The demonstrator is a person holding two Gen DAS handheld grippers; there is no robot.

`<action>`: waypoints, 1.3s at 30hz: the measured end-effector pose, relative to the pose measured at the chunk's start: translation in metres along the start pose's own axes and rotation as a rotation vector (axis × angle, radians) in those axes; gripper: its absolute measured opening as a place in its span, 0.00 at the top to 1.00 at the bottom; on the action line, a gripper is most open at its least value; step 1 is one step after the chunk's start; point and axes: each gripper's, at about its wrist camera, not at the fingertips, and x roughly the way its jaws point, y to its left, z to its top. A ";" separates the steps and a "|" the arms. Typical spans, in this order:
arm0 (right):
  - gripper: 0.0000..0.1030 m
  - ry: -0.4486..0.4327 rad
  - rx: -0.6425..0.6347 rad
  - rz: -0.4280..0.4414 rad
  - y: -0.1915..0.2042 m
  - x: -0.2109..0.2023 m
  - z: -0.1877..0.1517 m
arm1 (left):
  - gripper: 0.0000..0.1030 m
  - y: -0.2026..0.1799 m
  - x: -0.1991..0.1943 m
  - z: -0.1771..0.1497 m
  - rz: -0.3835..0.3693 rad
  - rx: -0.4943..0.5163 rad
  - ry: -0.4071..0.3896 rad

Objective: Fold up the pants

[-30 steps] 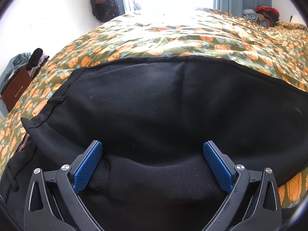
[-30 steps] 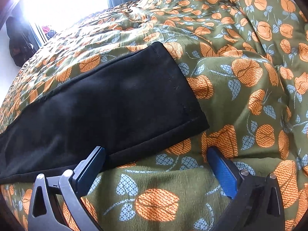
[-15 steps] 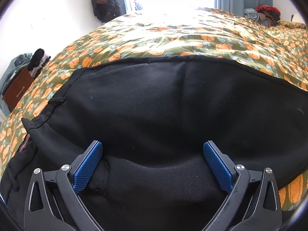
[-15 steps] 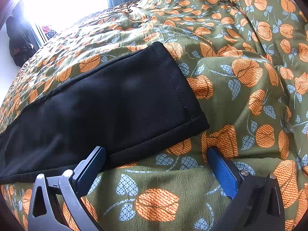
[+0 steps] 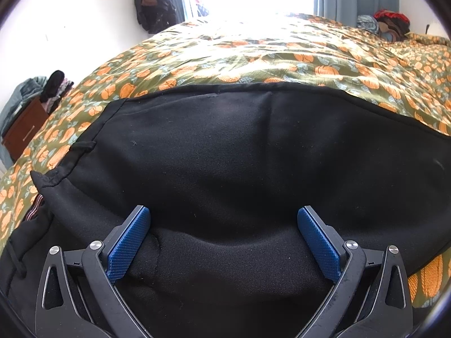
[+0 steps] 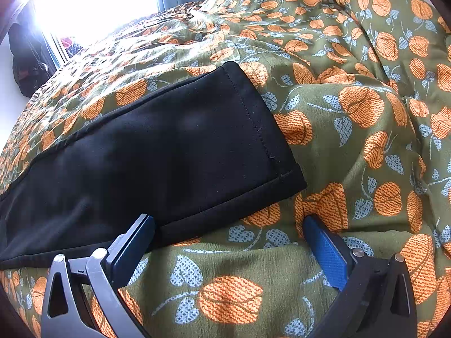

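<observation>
Black soft-knit pants [image 5: 239, 155] — lying flat on a green bedspread with orange fruit print [image 6: 352, 146], filling the middle of the left view. Likely light, limp, non-slip; best taken at the stitched hem [image 6: 262, 129] or the waist.

Left gripper [image 5: 224, 242]: fingers spread, a raised fabric ridge between them.
Right gripper [image 6: 229, 242]: spread, over bedspread at lower centre, beside the hem.

Left view alone shows waistband and drawcord [image 5: 15, 262] — right view alone, the leg end.
</observation>
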 end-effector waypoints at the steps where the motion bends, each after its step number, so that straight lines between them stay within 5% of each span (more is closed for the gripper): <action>1: 0.00 0.000 -0.002 -0.003 0.000 -0.002 -0.001 | 0.00 0.000 0.000 0.000 -0.001 -0.001 -0.001; 5: 0.00 0.027 -0.008 0.010 -0.001 0.004 0.006 | 0.00 0.000 0.000 0.000 -0.003 -0.002 -0.001; 7: 0.00 0.047 0.030 0.082 -0.010 0.002 0.018 | 0.00 0.000 0.000 -0.001 -0.004 -0.002 -0.001; 11: 0.00 -0.082 0.459 0.541 -0.073 -0.033 0.019 | 0.00 0.000 0.000 0.000 -0.003 -0.002 -0.003; 13: 0.00 -0.036 0.605 0.726 -0.091 -0.029 0.015 | 0.00 0.000 0.000 -0.001 -0.004 -0.004 -0.005; 14: 0.01 0.021 0.634 0.742 -0.093 -0.023 0.014 | 0.00 0.000 0.000 -0.001 -0.003 -0.003 -0.006; 17: 0.08 0.119 0.654 0.637 -0.089 -0.006 0.011 | 0.00 0.000 0.000 -0.001 -0.002 -0.002 -0.005; 19: 0.09 0.111 0.649 0.613 -0.084 0.003 0.016 | 0.00 0.000 0.000 -0.001 -0.003 -0.003 -0.005; 23: 0.31 0.028 0.582 0.483 -0.071 0.014 0.040 | 0.00 0.000 -0.001 -0.001 -0.006 -0.004 -0.007; 27: 0.53 0.035 0.526 0.357 -0.060 0.025 0.042 | 0.00 0.000 -0.001 -0.001 -0.004 -0.002 -0.006; 35: 0.79 -0.014 0.418 0.286 -0.055 0.004 0.047 | 0.00 -0.001 -0.001 -0.001 -0.006 -0.004 -0.009; 39: 0.84 -0.068 0.308 0.224 -0.030 -0.025 0.054 | 0.00 0.000 -0.001 -0.001 -0.006 -0.004 -0.009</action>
